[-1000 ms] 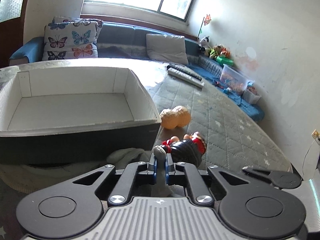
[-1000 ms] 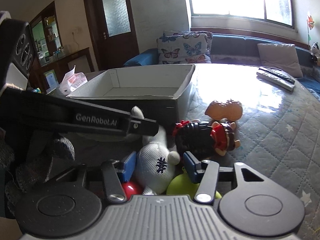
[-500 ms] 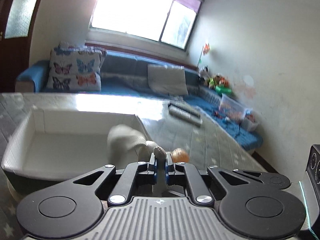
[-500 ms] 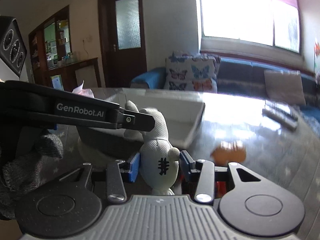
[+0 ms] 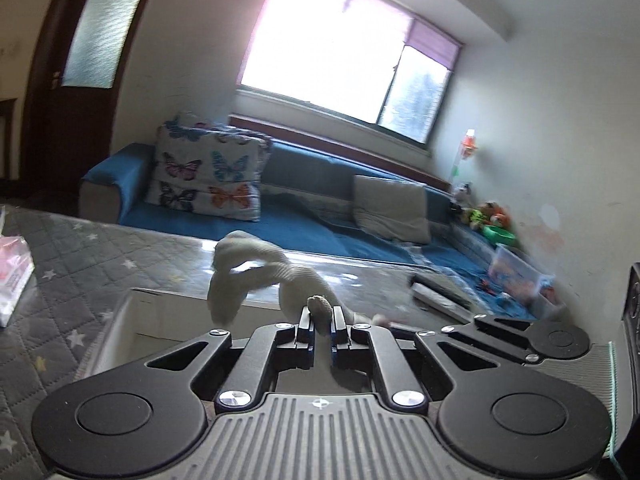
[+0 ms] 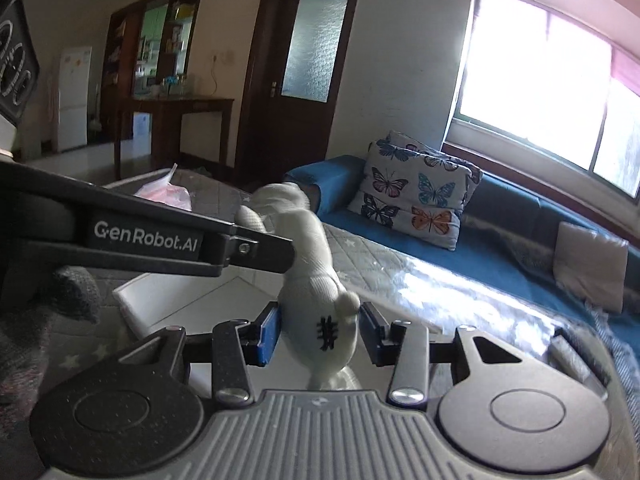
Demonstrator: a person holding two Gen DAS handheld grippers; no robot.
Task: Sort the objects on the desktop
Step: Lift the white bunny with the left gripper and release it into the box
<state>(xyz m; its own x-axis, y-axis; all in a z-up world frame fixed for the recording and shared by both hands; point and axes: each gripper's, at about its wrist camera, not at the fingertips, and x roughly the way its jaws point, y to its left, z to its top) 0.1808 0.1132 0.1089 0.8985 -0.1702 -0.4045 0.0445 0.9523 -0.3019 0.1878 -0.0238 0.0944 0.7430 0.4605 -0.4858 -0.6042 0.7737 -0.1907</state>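
A white knitted plush toy hangs in the air between both grippers. My left gripper is shut on one thin limb of it. In the right wrist view the toy's body with a black stitched mark sits between the blue pads of my right gripper, which is shut on it. The left gripper's arm reaches in from the left and grips the toy near its head. The white open box lies below, its rim also showing in the right wrist view.
The grey quilted table cover has a pink packet at its left edge. Remote controls lie at the far right. A blue sofa with a butterfly cushion stands behind.
Both grippers have lifted the plush toy up off the table and moved it over towards the box. The other toys on the table have dropped out of view.
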